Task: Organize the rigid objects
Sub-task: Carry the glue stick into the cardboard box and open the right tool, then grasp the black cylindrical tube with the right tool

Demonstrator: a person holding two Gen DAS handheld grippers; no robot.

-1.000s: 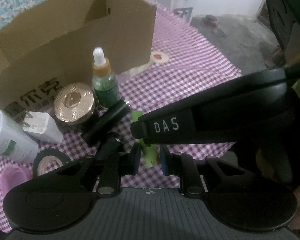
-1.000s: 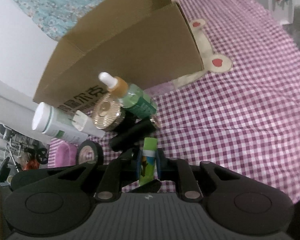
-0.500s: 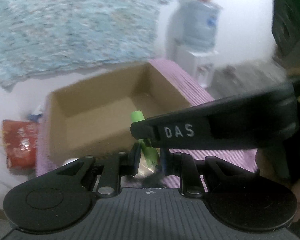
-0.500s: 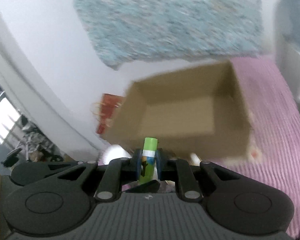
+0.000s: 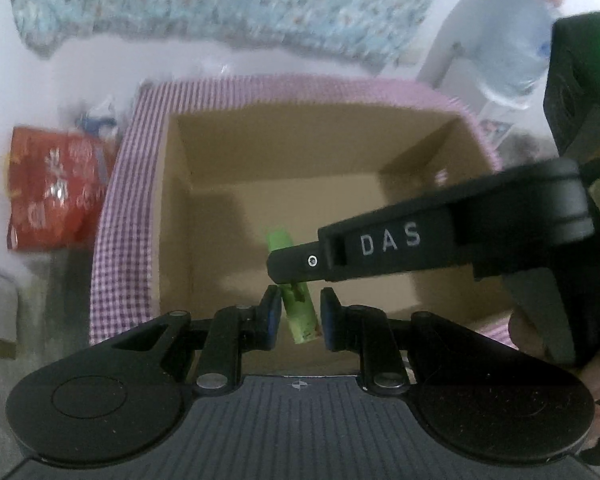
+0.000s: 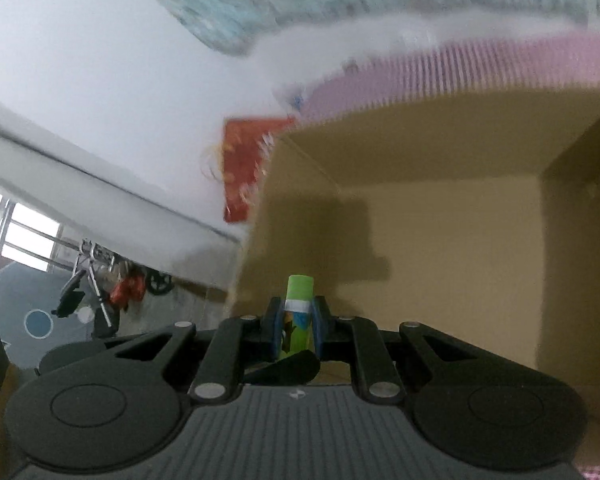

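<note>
My right gripper (image 6: 296,328) is shut on a green glue stick (image 6: 298,312) and holds it above the open cardboard box (image 6: 440,232). In the left wrist view the right gripper's black finger marked DAS (image 5: 380,248) crosses the frame, with the glue stick (image 5: 296,300) hanging from it over the box floor (image 5: 300,200). My left gripper (image 5: 299,316) is open and empty, its pads either side of the stick without touching it. The box looks empty inside.
The box sits on a purple checked tablecloth (image 5: 116,208). A red bag (image 5: 48,192) lies on the floor to the left. A water dispenser (image 5: 500,52) stands at the back right. A white wall with a patterned cloth (image 5: 220,4) is behind.
Both grippers have risen from the pile of items and moved forward over the box, now looking down into it. The right gripper has kept hold of the glue stick.
</note>
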